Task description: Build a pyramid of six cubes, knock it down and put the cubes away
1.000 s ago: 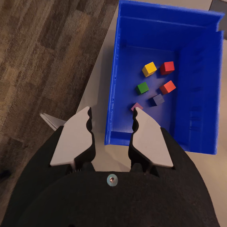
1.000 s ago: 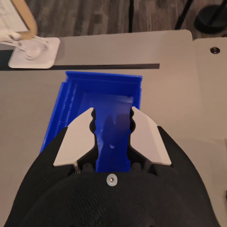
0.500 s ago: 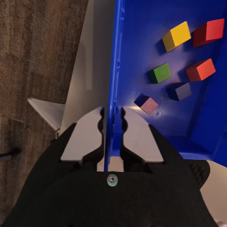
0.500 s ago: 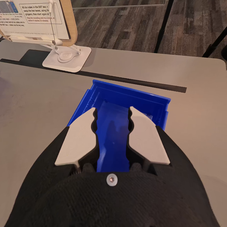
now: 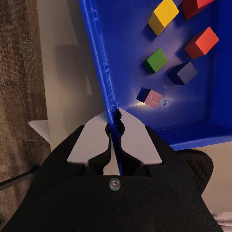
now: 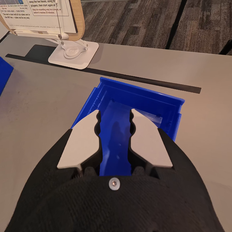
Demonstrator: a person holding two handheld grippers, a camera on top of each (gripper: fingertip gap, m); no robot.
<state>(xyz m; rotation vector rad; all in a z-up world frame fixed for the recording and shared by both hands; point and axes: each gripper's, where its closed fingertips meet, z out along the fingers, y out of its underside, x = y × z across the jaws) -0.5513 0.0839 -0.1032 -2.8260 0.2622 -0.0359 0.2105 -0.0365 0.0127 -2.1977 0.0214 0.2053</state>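
Note:
In the left wrist view, a blue bin (image 5: 100, 50) holds several cubes: yellow (image 5: 164, 16), red (image 5: 193, 7), orange (image 5: 203, 42), green (image 5: 156, 61), dark blue (image 5: 185, 74) and purple (image 5: 151, 99). My left gripper (image 5: 113, 111) is shut on the bin's left wall near its front corner, one finger outside and one finger (image 5: 131, 131) inside. In the right wrist view, my right gripper (image 6: 114, 111) is open and holds nothing. It hangs above a second blue bin (image 6: 138, 91), which shows no cubes.
A sign on a white stand (image 6: 74, 55) is at the back left of the grey table (image 6: 37, 113). A black strip (image 6: 150, 82) runs behind the empty bin. A corner of the other bin (image 6: 3, 75) shows at the left edge. The table's left edge and carpet floor (image 5: 18, 75) lie beside the cube bin. About 80 cm separates my left fingertips from my right.
My left gripper moved forward over the bin's left wall and its pads closed on the wall. My right gripper stayed above the empty bin and its jaws narrowed slightly.

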